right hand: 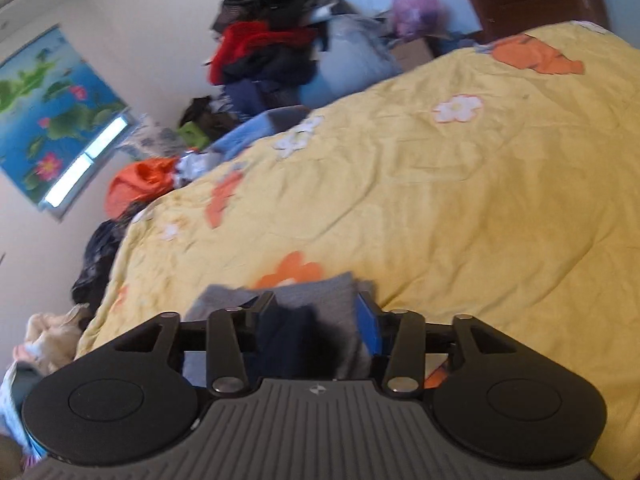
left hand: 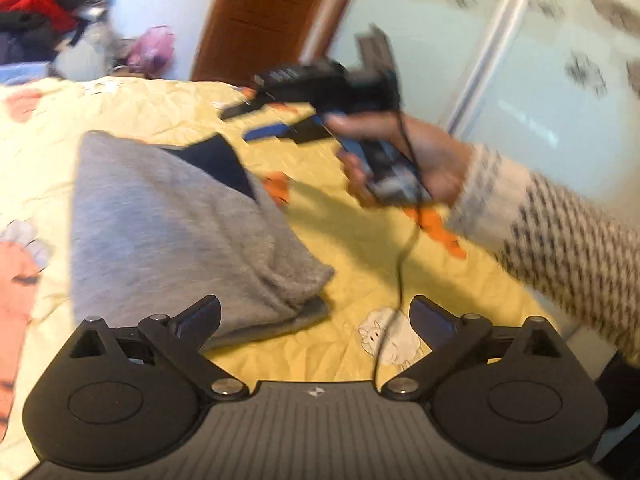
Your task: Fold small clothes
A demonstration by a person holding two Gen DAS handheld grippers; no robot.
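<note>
A grey garment [left hand: 168,232] with a dark navy part lies folded on the yellow bedspread [left hand: 360,240]. My left gripper [left hand: 316,312] is open and empty, just in front of the garment's near right corner. My right gripper [left hand: 260,120] shows in the left wrist view, held in a hand in a knit sleeve, above the bed beyond the garment; its jaws stand apart. In the right wrist view the right gripper [right hand: 316,312] is open, with the grey and navy garment [right hand: 316,296] below, between its fingers, not gripped.
A pile of clothes [right hand: 272,40] and bags stands beyond the bed's far side. A brown door [left hand: 260,16] and a frosted sliding wardrobe door [left hand: 520,60] are behind. A cable [left hand: 400,264] hangs from the right gripper over the bed.
</note>
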